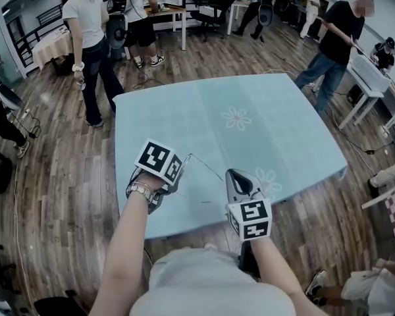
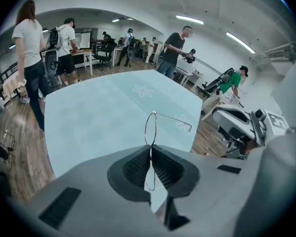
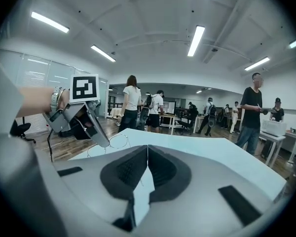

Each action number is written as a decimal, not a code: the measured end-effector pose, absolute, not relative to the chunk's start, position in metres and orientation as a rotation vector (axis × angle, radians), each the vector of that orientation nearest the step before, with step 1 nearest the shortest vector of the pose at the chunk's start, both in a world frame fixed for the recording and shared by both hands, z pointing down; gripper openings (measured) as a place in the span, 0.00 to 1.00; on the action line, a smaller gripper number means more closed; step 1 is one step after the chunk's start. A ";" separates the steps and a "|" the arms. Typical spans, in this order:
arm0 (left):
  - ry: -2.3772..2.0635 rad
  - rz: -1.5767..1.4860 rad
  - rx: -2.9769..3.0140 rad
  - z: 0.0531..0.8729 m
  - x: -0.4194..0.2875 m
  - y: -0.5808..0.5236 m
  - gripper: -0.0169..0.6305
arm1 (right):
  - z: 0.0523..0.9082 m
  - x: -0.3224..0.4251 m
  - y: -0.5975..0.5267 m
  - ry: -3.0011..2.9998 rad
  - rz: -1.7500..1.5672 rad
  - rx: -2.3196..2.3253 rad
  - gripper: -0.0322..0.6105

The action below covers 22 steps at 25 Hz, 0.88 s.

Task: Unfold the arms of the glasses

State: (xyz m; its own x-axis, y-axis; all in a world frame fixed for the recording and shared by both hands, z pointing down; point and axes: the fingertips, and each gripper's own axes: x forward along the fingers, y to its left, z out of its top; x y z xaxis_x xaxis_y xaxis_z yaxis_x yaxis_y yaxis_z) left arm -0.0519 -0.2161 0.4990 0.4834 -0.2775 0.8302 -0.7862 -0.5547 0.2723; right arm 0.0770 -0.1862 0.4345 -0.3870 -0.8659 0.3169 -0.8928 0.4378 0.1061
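Note:
Thin wire-framed glasses (image 2: 150, 127) are held in the air over the near edge of the light blue table (image 1: 250, 124). My left gripper (image 2: 150, 154) is shut on the frame between the lenses, one lens ring standing above the pads. One arm of the glasses (image 1: 207, 168) stretches out to the right, ending at my right gripper (image 1: 234, 174). The right gripper (image 3: 147, 154) has its pads pressed together, with a thin wire showing in the gap just below them. In the right gripper view the left gripper (image 3: 96, 132) and a lens ring (image 3: 116, 141) are to the left.
The table's near edge lies just under both grippers, with wooden floor around it. A person (image 1: 89, 38) stands past the far left corner and another (image 1: 336, 38) past the far right corner. A white desk (image 1: 368, 78) stands at the right.

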 end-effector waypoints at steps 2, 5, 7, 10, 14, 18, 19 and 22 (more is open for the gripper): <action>-0.869 1.026 2.053 0.507 -0.052 -0.211 0.05 | 0.441 0.078 -0.186 -2.358 0.116 1.502 0.06; -0.851 1.043 2.019 0.517 -0.050 -0.206 0.05 | 0.449 0.079 -0.186 -2.355 0.144 1.493 0.06; -0.826 1.038 2.000 0.522 -0.048 -0.204 0.05 | 0.452 0.079 -0.185 -2.358 0.164 1.495 0.06; -0.815 1.034 1.983 0.525 -0.048 -0.204 0.05 | 0.453 0.076 -0.185 -2.362 0.162 1.494 0.06; -0.815 1.005 1.983 0.523 -0.047 -0.207 0.05 | 0.449 0.071 -0.186 -2.372 0.145 1.478 0.06; -0.821 0.989 1.994 0.519 -0.043 -0.209 0.05 | 0.447 0.071 -0.186 -2.379 0.142 1.475 0.06; -0.822 0.987 1.997 0.519 -0.042 -0.208 0.05 | 0.447 0.072 -0.186 -2.377 0.140 1.478 0.06; -0.823 0.982 2.002 0.519 -0.040 -0.208 0.05 | 0.447 0.074 -0.187 -2.372 0.132 1.488 0.06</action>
State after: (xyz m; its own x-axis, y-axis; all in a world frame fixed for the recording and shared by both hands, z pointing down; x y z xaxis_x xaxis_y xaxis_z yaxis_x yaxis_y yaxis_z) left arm -0.0405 -0.2081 0.5192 0.4995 -0.2156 0.8390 -0.7881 -0.5151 0.3369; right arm 0.0735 -0.1869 0.4472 -0.3958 -0.8571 0.3296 -0.8884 0.4483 0.0990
